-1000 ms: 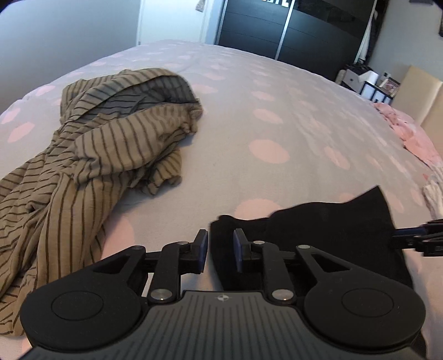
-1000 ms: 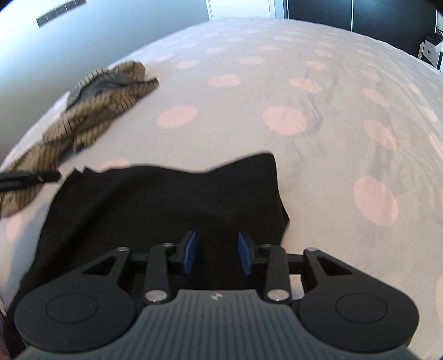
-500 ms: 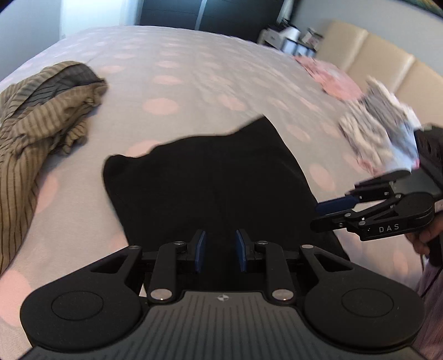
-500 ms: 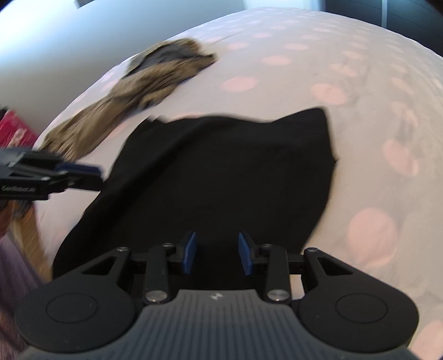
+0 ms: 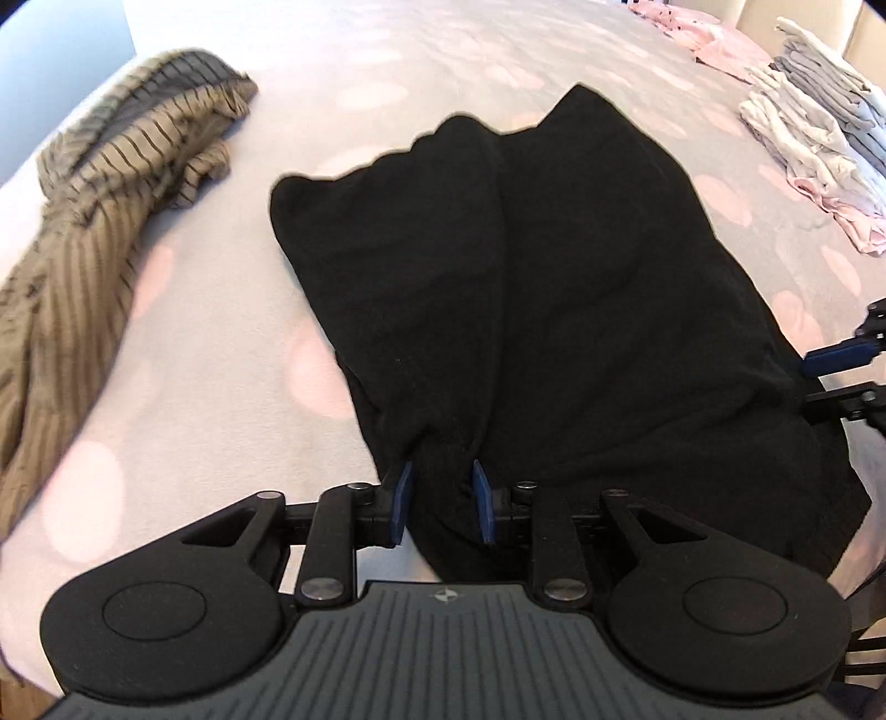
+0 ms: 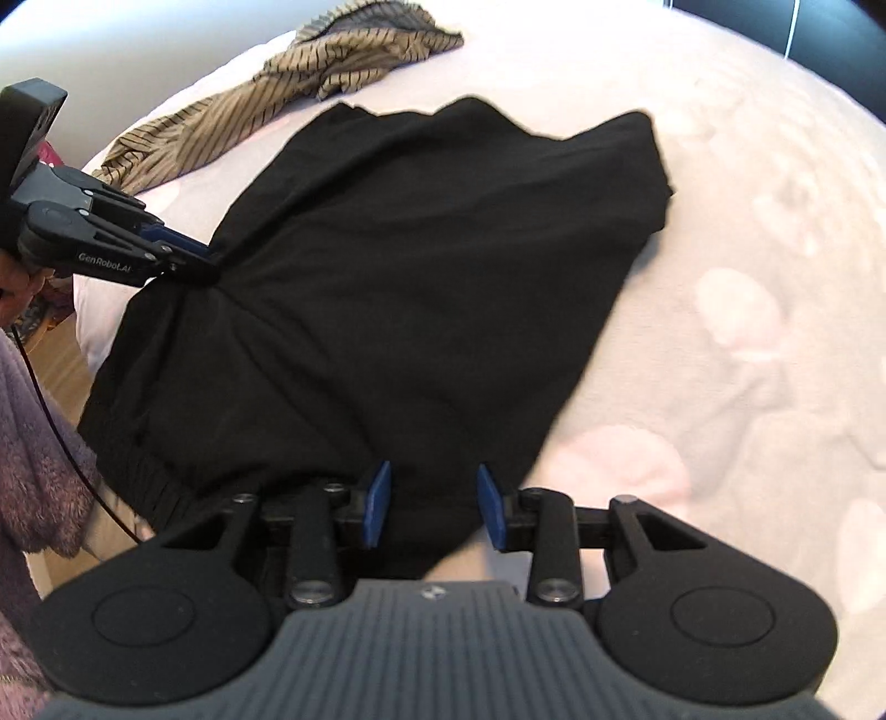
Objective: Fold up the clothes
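Note:
A black garment (image 5: pixel 581 277) lies spread on the pink-dotted bed (image 5: pixel 221 415), its near end hanging over the bed's edge. My left gripper (image 5: pixel 437 498) is shut on a bunched fold at the garment's near left corner, and creases run out from the pads. In the right wrist view the left gripper (image 6: pixel 207 266) pinches that same corner. My right gripper (image 6: pixel 429 504) holds the black garment (image 6: pixel 415 249) at its near right end, with cloth filling the gap between the blue pads. At the left wrist view's right edge, the right gripper (image 5: pixel 814 376) meets the garment's side.
A crumpled tan striped garment (image 5: pixel 111 194) lies at the bed's far left, also visible as the striped garment (image 6: pixel 343 61). A stack of folded pale clothes (image 5: pixel 819 122) and a pink garment (image 5: pixel 714 39) sit at the far right. A person's purple sleeve (image 6: pixel 33 471) hangs beside the bed edge.
Both grippers have drawn back toward the bed's near edge with the black garment in them. The garment now lies stretched out longer, and the striped garment sits farther away.

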Demonstrator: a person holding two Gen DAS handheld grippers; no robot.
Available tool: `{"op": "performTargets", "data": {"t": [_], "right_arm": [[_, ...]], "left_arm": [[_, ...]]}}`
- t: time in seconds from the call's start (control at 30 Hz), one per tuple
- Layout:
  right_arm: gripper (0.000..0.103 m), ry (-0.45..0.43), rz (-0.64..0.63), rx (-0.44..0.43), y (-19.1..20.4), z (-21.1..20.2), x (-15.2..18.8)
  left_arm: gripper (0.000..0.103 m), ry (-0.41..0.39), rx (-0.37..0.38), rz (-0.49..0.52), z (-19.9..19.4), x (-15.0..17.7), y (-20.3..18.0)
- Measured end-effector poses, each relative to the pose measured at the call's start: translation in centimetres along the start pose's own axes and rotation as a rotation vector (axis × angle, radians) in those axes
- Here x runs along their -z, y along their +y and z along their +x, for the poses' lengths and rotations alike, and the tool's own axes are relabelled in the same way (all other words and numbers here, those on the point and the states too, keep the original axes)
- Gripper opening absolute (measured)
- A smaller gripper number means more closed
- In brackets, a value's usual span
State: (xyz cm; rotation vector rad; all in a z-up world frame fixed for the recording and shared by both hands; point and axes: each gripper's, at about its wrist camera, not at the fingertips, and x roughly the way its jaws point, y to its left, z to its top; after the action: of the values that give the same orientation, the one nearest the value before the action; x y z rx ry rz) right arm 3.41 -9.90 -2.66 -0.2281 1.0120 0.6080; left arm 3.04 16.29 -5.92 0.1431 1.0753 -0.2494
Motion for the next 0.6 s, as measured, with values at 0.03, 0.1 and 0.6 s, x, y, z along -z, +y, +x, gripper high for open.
{"op": "performTargets", "data": {"t": [0.03, 0.1, 0.6], "right_arm": [[0.040, -0.017, -0.001, 0.007, 0.3, -0.6, 0.3], [0.040, -0.048, -0.018, 0.014, 1.0, -1.8, 0.9], [0.057, -0.161, -0.358, 0.036, 10.4, -3.8, 5.5]], "left_arm": [[0.023, -0.017, -0.006, 0.008, -0.6, 0.1, -0.2], [0.024, -0.055, -0.008, 0.020, -2.0, 0.4, -0.7], [0.054, -0.166, 0.074, 0.592, -6.3, 8.1, -13.4]]}}
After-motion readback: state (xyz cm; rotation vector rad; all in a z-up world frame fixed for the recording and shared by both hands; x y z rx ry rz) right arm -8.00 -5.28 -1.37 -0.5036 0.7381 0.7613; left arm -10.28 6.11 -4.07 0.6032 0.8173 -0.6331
